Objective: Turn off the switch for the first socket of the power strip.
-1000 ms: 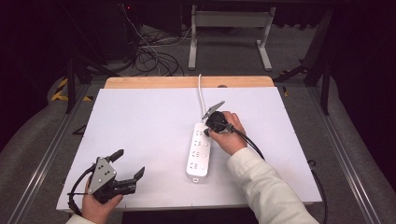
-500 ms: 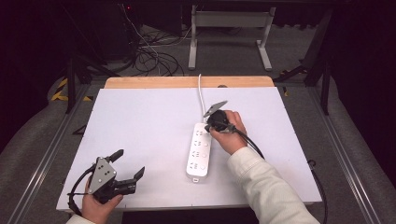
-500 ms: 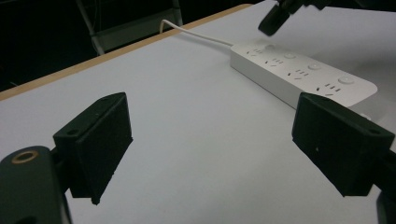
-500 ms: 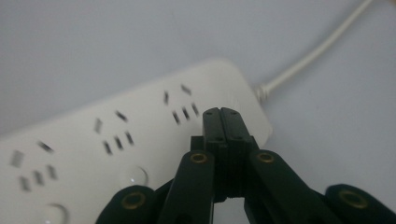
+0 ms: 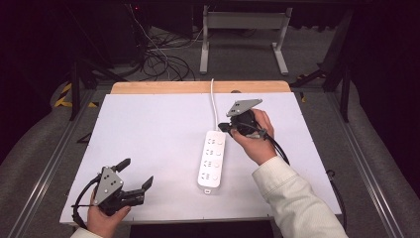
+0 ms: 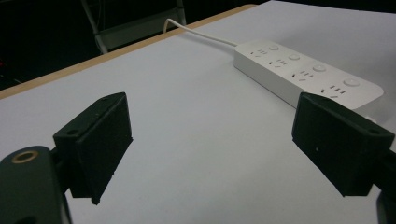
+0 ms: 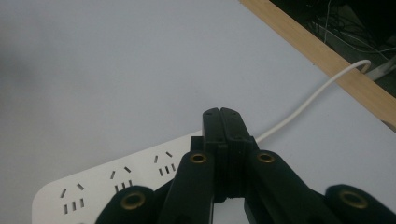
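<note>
**Right gripper parked at the strip's cord end, almost no motion**

We compare this moment with the two earlier high views and find very little difference: the right gripper [image 5: 227, 126] sits at the far, cord end of the white power strip [image 5: 211, 158], as it did a second ago, and the left gripper [image 5: 134, 176] rests at the near left of the table [image 5: 148, 124], unmoved. The strip itself has not shifted; it lies lengthwise right of centre, its cord [image 5: 213, 104] running off over the far wooden edge.

In the right gripper view the jaws are pressed flat together with nothing between them, their tip over the strip's end [image 7: 140, 177] (most likely over the switch nearest the cord, though we cannot see contact). The left gripper's jaws stand wide apart and empty, the strip [image 6: 306, 72] well ahead of them.

We judge that the stillness means a press in progress, or a pause just before one.
</note>
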Demonstrator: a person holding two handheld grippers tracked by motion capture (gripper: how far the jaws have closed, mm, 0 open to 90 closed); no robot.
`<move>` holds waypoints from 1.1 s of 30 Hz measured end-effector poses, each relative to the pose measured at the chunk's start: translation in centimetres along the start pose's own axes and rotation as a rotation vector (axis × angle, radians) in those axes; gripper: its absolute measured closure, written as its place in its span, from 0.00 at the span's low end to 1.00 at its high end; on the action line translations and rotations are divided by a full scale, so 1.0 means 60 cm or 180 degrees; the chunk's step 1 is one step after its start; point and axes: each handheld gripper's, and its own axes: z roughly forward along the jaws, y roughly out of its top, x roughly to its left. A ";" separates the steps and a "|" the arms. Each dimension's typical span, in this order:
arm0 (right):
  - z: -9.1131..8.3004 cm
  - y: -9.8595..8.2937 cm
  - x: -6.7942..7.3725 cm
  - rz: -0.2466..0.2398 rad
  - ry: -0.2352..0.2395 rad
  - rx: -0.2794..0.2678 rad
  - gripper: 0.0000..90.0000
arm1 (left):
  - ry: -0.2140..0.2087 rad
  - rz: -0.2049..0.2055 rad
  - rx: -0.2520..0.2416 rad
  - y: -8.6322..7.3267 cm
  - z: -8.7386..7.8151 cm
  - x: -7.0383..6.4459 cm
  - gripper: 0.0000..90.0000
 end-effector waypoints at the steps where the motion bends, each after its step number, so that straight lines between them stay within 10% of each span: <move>1: -0.001 0.000 0.001 -0.0015 -0.0004 -0.0002 1.00 | -0.0002 -0.0008 0.0001 0.000 0.000 0.000 0.14; 16: -0.020 0.001 0.008 0.0012 0.0007 -0.0147 1.00 | 0.0002 0.0013 -0.0005 0.000 -0.002 -0.001 0.14; 33: -0.072 -0.027 0.027 0.0134 0.0031 -0.0432 0.50 | 0.0040 -0.0006 -0.0020 0.000 -0.007 0.005 0.14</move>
